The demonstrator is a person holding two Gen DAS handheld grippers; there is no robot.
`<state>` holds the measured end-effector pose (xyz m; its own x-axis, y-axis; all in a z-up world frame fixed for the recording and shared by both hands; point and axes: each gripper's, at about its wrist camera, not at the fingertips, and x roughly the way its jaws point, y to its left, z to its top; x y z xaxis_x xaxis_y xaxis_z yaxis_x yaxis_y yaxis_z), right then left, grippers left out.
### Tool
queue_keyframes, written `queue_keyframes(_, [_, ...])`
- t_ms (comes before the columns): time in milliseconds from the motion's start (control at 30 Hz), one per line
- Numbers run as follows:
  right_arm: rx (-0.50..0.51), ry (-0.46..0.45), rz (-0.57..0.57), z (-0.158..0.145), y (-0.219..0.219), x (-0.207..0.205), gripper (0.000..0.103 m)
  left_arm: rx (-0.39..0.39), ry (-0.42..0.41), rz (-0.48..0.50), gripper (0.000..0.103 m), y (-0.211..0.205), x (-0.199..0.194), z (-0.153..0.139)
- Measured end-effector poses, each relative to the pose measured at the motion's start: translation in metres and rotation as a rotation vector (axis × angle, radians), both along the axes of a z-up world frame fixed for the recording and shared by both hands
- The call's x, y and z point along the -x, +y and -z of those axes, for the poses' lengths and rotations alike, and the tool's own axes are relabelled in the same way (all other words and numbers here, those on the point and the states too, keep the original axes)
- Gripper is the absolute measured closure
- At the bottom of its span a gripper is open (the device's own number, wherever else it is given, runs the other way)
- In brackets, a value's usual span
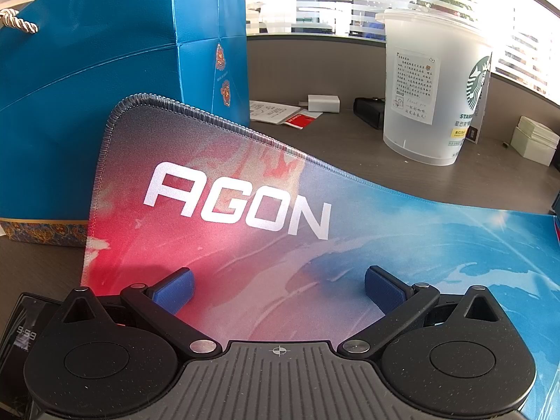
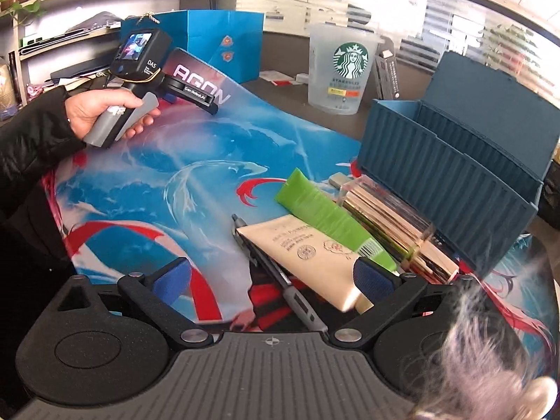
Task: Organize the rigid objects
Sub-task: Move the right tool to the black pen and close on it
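Note:
In the right wrist view a cream tube [image 2: 308,255], a green tube [image 2: 325,213], a grey pen [image 2: 280,280] and a gold mirrored box [image 2: 395,224] lie piled on the colourful desk mat [image 2: 182,189], beside an open blue container-style box [image 2: 444,171]. My right gripper [image 2: 273,276] is open just above the pen and the cream tube, holding nothing. My left gripper [image 1: 278,285] is open and empty over the mat's AGON corner [image 1: 238,203]; it also shows in the right wrist view [image 2: 190,92], held by a hand at the far left.
A blue gift bag [image 1: 105,70] stands behind the mat's far left corner. A frosted Starbucks cup [image 1: 434,87] stands on the desk behind the mat, also in the right wrist view [image 2: 341,70]. A white charger [image 1: 323,103], papers and small boxes lie along the back.

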<state>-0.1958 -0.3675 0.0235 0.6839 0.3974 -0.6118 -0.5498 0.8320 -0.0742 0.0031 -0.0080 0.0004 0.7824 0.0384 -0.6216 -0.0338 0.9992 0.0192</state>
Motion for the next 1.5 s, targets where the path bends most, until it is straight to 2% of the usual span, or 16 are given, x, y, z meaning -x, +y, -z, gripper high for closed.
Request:
queue_keyframes(100, [-0.053, 0.029, 0.038, 0.004, -0.012, 0.000, 0.007, 0.000, 0.000, -0.001, 0.000, 0.002, 0.000, 0.000])
queue_keyframes(167, [-0.104, 0.038, 0.051, 0.003, -0.020, -0.001, 0.013, 0.000, 0.000, -0.001, 0.000, 0.001, 0.000, 0.000])
queue_keyframes(267, [-0.133, 0.047, 0.060, 0.003, -0.025, -0.001, 0.018, 0.000, 0.000, -0.001, 0.000, 0.000, 0.000, 0.000])
queue_keyframes(333, [-0.127, 0.050, 0.067, 0.004, -0.025, -0.001, 0.022, 0.000, 0.000, -0.002, 0.000, 0.002, 0.000, 0.000])
queue_keyframes(467, [-0.132, 0.071, 0.089, 0.007, -0.033, 0.000, 0.042, 0.000, 0.000, -0.001, 0.000, 0.000, 0.000, 0.000])
queue_keyframes(600, [-0.131, 0.125, 0.119, 0.018, -0.040, -0.005, 0.047, 0.000, 0.000, -0.002, 0.000, 0.000, 0.000, 0.000])
queue_keyframes(733, [-0.080, 0.087, 0.104, 0.020, -0.029, -0.003, 0.053, 0.000, 0.000, -0.002, 0.000, 0.000, 0.000, 0.000])
queue_keyframes(800, [-0.044, 0.068, 0.077, 0.021, -0.018, -0.003, 0.066, 0.000, 0.000, -0.002, 0.000, 0.001, 0.000, 0.000])
queue_keyframes(833, [-0.046, 0.069, 0.056, 0.020, -0.014, -0.003, 0.080, 0.000, 0.000, -0.002, 0.000, 0.001, 0.000, 0.000])
queue_keyframes(867, [-0.056, 0.077, 0.047, 0.019, -0.010, -0.004, 0.087, 0.000, 0.000, -0.002, 0.000, 0.000, 0.000, 0.000])
queue_keyframes(1033, [0.002, 0.074, 0.011, 0.017, 0.016, -0.004, 0.092, 0.000, 0.000, -0.003, 0.000, 0.001, 0.001, 0.000])
queue_keyframes(1300, [-0.028, 0.130, -0.105, 0.007, 0.051, -0.012, 0.093, 0.000, 0.000, -0.003, 0.000, 0.001, 0.000, 0.000])
queue_keyframes(1433, [-0.060, 0.119, -0.143, -0.007, 0.061, -0.019, 0.093, 0.000, 0.000, -0.003, 0.000, 0.001, 0.001, 0.000])
queue_keyframes(1500, [-0.043, 0.089, -0.146, -0.014, 0.062, -0.024, 0.093, 0.000, 0.000, -0.003, 0.000, 0.000, 0.000, 0.000])
